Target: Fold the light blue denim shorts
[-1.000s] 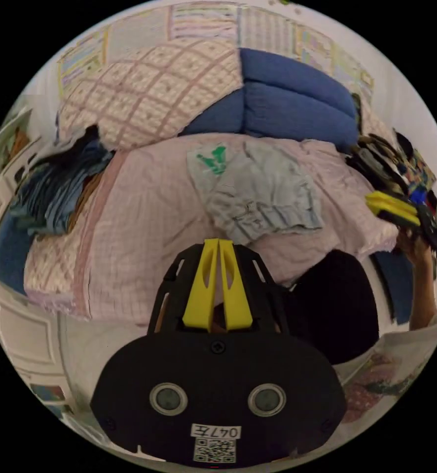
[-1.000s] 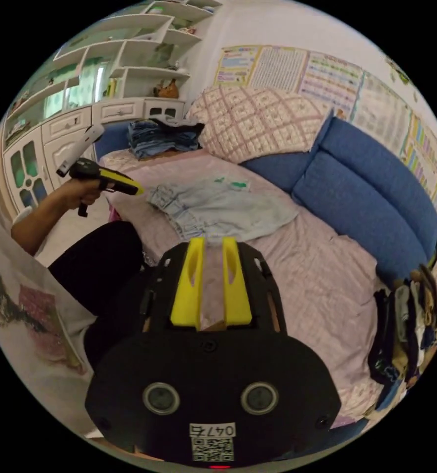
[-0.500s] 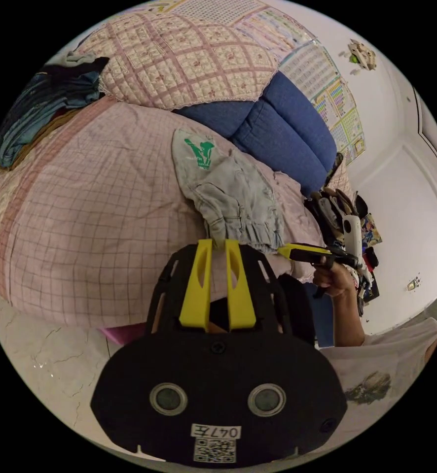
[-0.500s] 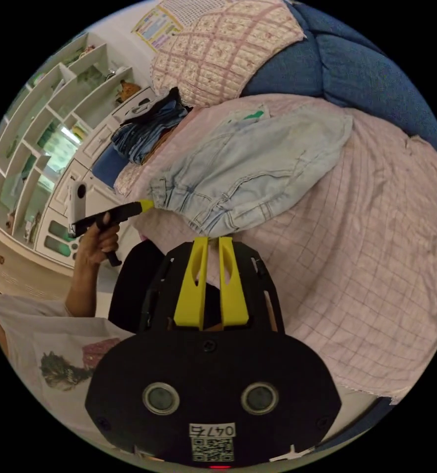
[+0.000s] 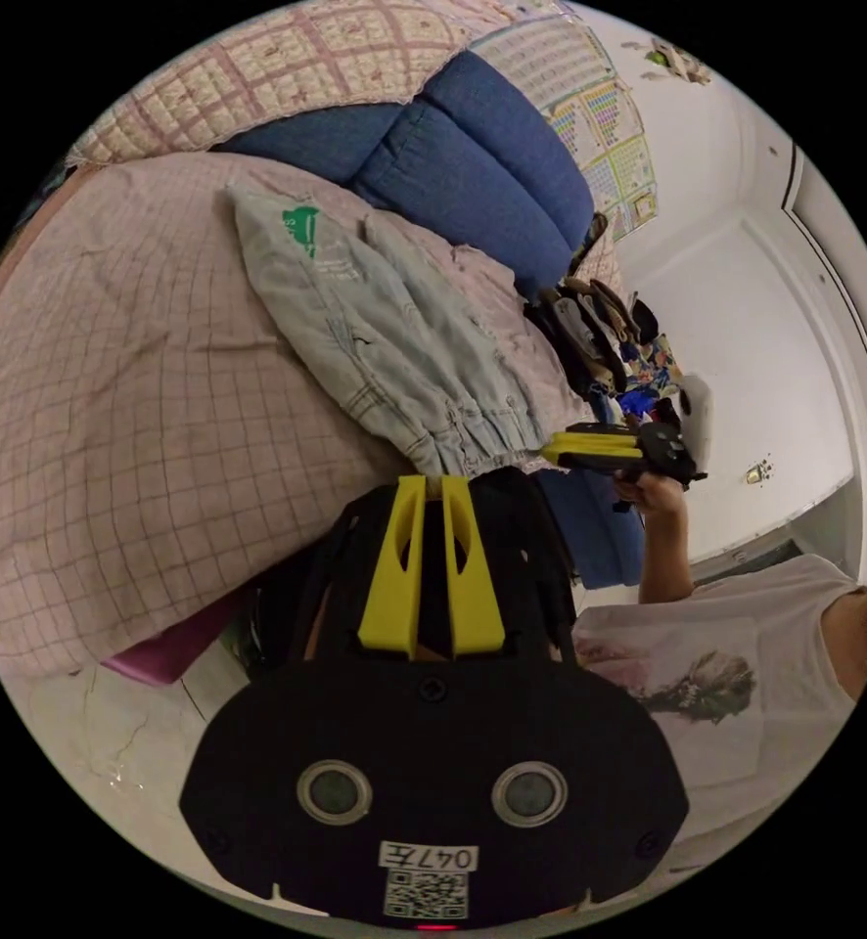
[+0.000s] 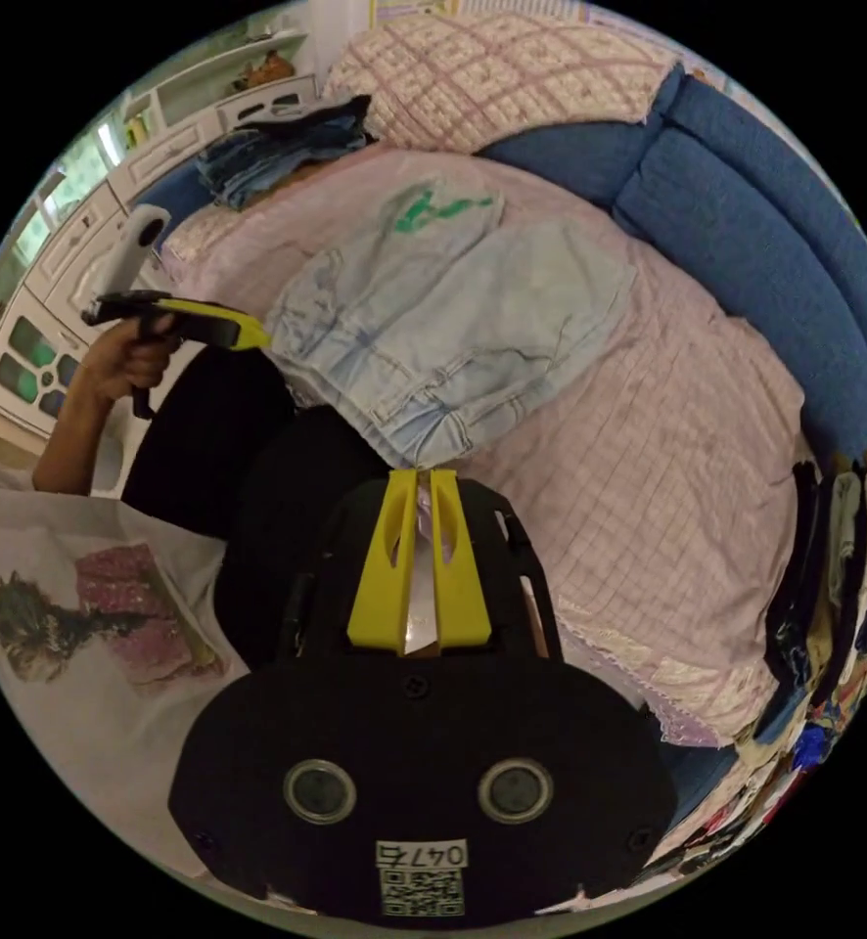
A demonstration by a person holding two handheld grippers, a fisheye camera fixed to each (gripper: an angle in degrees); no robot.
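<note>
The light blue denim shorts (image 5: pixel 385 333) (image 6: pixel 453 313) lie flat on the pink checked bed sheet (image 5: pixel 111 391) (image 6: pixel 649 440), gathered waistband toward me, a green print at the far end. In the left gripper view my left gripper (image 5: pixel 433 481) has its jaws nearly together on one waistband corner. The right gripper (image 5: pixel 549 452) meets the other end of the waistband. In the right gripper view my right gripper (image 6: pixel 422 473) pinches pale cloth at the waistband corner. The left gripper (image 6: pixel 257 340), held in a hand, touches the opposite corner.
Blue cushions (image 6: pixel 747 254) and a quilted pillow (image 6: pixel 512 78) line the far side of the bed. Folded jeans (image 6: pixel 277 147) are stacked at one end, dark clothes (image 6: pixel 835 567) hang at the other. A person's dark lap (image 6: pixel 257 460) is at the bed's near edge.
Both grippers have come in from apart to the waistband corners, and their jaws have narrowed onto the cloth. Both cameras swung a lot. The shorts lie as before.
</note>
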